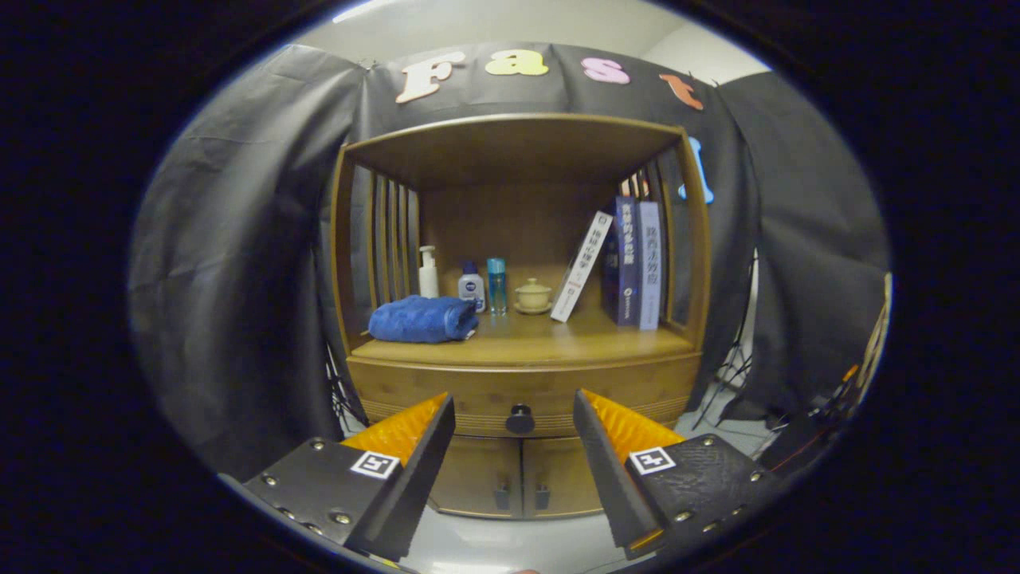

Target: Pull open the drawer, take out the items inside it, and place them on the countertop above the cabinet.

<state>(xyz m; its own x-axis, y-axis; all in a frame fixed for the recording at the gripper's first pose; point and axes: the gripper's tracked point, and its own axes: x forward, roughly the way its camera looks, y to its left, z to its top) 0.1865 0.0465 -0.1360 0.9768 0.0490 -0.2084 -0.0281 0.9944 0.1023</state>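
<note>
A wooden cabinet stands ahead, its drawer [446, 388] shut flush under the countertop [542, 339]. A dark round knob [519, 418] sits at the middle of the drawer front. My gripper [514, 410] is open, its two fingers spread to either side of the knob and still short of it, nothing between them. The drawer's contents are hidden.
On the countertop lie a folded blue towel [421, 319], a white pump bottle [429, 273], two small bottles [484, 287], a lidded ceramic cup [532, 296] and several books [629, 263] leaning at the right. Two small doors [518, 478] sit below the drawer. Slatted sides and a top shelf enclose the countertop.
</note>
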